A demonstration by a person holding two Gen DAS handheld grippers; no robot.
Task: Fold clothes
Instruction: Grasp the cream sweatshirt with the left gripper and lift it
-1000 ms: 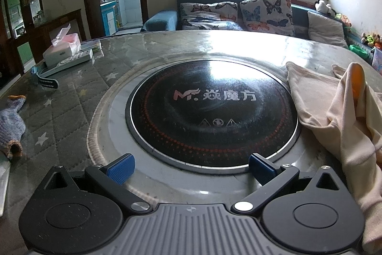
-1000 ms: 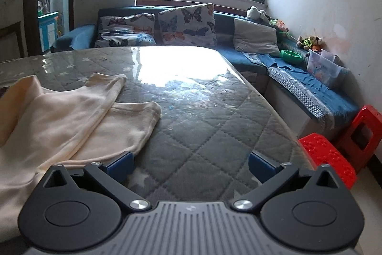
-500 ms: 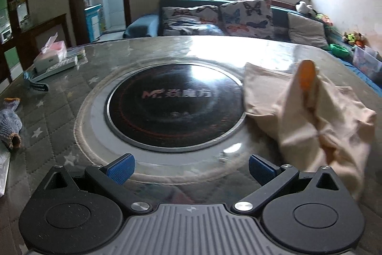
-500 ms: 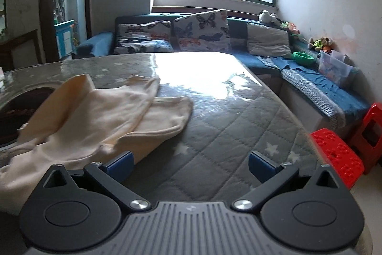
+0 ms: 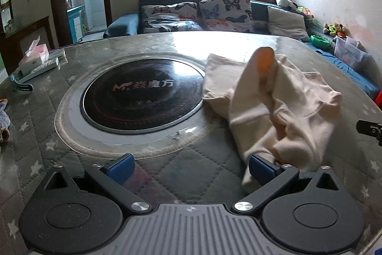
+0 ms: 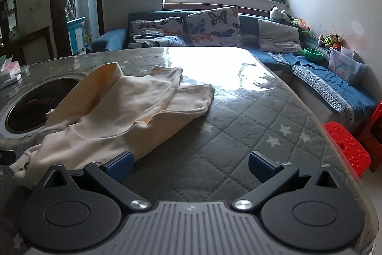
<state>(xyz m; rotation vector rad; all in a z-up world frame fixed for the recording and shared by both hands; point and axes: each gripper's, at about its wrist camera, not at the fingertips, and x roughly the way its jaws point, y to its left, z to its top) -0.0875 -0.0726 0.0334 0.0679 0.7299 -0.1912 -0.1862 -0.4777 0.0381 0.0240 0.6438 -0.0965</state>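
Grippers first: we see the left gripper [image 5: 191, 169] and right gripper [image 6: 189, 165] spread wide at lower centre, holding nothing. Beyond them the garment [image 5: 281, 111] lies crumpled on the table [image 5: 167, 171], right of the hob [image 5: 143, 96].

Soft matt cream cloth garment [image 5: 281, 111], glossy black glass hob [image 5: 143, 97], quilted table cover [image 6: 238, 135]

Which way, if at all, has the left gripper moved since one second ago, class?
Yes. The left gripper has drawn back and rightward: the black round cooktop, fixed in the table, now looks smaller and further left, and the cream garment sits closer ahead.
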